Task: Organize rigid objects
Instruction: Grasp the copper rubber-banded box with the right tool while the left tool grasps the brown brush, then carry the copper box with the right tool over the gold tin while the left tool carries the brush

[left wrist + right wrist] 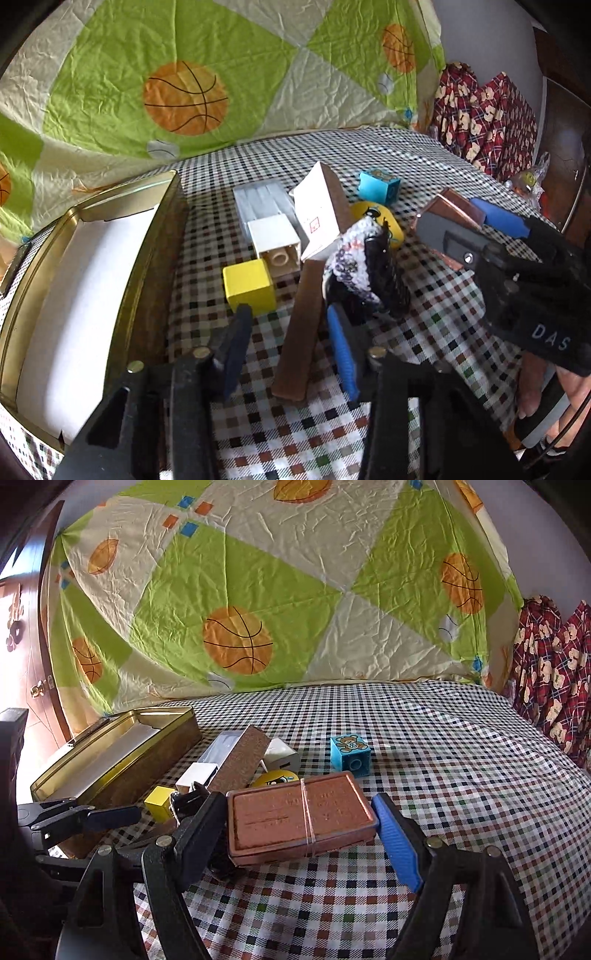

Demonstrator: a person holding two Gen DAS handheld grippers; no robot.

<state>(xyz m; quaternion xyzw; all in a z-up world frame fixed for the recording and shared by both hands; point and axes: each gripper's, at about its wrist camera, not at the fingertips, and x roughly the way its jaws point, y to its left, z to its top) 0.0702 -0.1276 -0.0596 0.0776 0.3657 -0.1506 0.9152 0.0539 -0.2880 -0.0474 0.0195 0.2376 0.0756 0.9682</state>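
Note:
My right gripper (301, 825) is shut on a flat copper-coloured box (299, 814) bound with a rubber band, held just above the checked cloth; it also shows in the left wrist view (448, 221). My left gripper (288, 339) is open, its fingers either side of a long brown bar (301, 332) lying on the cloth. Ahead lie a yellow cube (249, 286), a white building block (277, 243), a white-and-brown carton (321, 210), a blue bear block (349, 755), a yellow smiley toy (376, 218) and a knitted pouch with a black item (364, 269).
An open gold tin (159, 236) with a white lining stands at the left, also in the right wrist view (122, 757). A basketball-print sheet (295, 590) hangs behind the table. Red bear-print fabric (554, 679) is at the far right.

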